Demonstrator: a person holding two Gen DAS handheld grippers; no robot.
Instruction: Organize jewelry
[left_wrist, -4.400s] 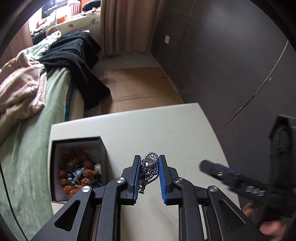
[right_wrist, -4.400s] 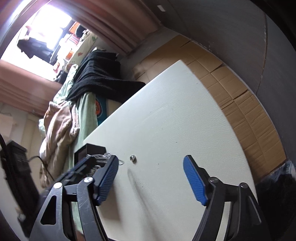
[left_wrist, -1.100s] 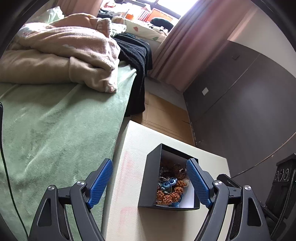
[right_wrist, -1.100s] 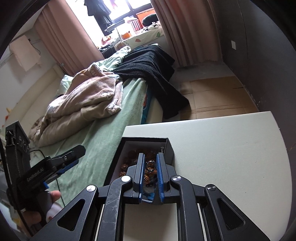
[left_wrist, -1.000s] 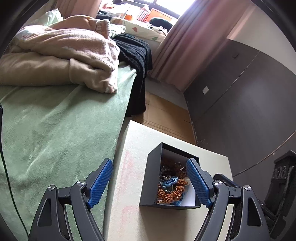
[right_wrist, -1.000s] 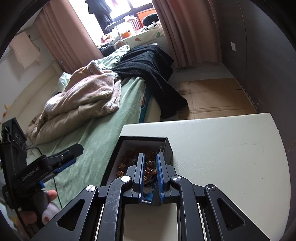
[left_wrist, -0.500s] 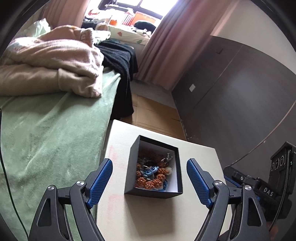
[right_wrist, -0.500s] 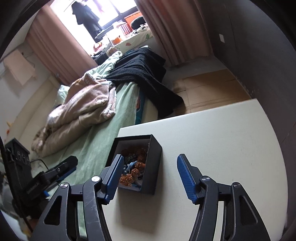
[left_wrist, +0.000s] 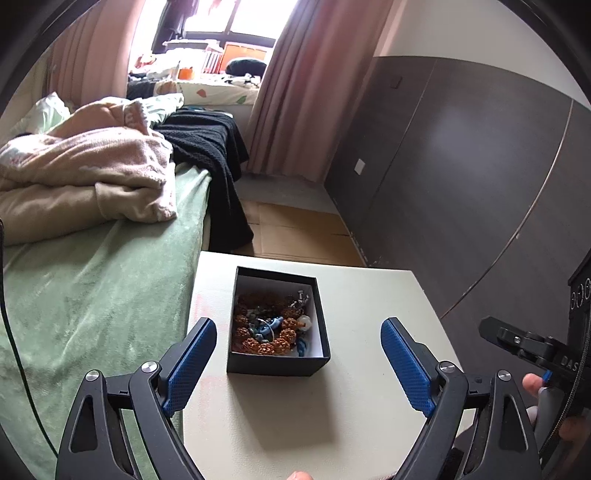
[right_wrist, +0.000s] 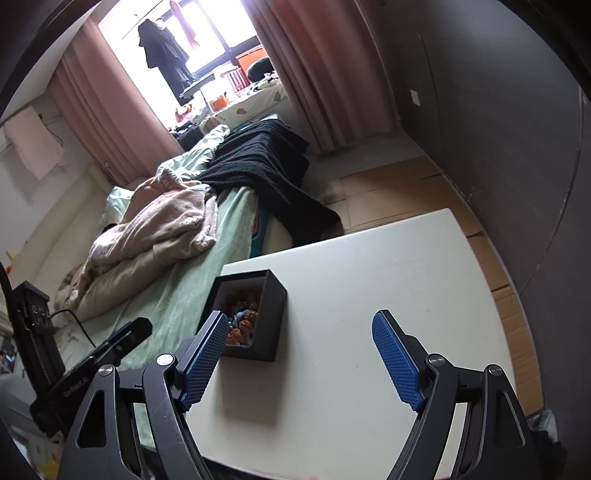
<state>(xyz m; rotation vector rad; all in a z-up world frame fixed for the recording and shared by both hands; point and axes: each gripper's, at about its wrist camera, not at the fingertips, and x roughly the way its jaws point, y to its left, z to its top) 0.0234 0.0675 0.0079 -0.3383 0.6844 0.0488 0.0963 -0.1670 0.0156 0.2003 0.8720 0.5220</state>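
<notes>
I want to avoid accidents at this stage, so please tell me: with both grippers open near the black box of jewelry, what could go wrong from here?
1. The black box sits near the table edge beside the bed. A nudge from the left gripper could push it off.
2. The beads and chains lie tangled together, so lifting one piece may drag others out.
3. The right gripper has its left finger close to the box wall and may knock it.

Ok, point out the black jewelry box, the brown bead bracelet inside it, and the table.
black jewelry box (left_wrist: 277, 363), left wrist view, on its near outer wall.
brown bead bracelet (left_wrist: 275, 346), left wrist view, on the beads nearest the camera.
table (right_wrist: 388, 273), right wrist view, on bare white top right of the box.
</notes>
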